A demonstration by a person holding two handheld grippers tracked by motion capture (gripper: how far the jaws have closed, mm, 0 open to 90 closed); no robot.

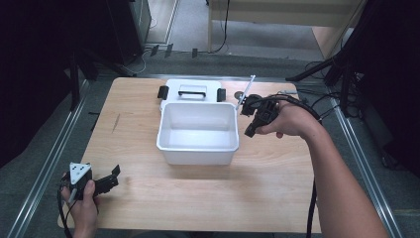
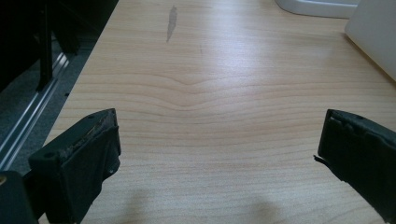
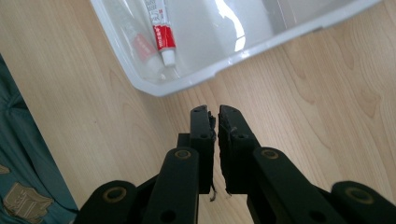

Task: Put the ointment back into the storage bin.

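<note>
The toothpaste tube [image 3: 161,30], white with a red band and white cap, lies inside the white plastic box [image 1: 198,148] at the table's [image 1: 148,198] centre, near one corner. The right gripper [image 3: 216,122] sits just beside the box's right wall, jaws pressed together, empty, hand gripping from behind. The left gripper [image 1: 115,173] rests at the table's near-left corner, jaws wide apart, empty. The lid [image 1: 191,91] lies behind the box.

Free room around the white bin

The white bin [image 1: 197,134] blocks the worktop's [image 1: 198,193] middle, its lid [image 1: 193,91] touching behind it; in front and left of the bin the wood lies bare, while to its right the right gripper [image 1: 250,130] narrows the passage.
</note>
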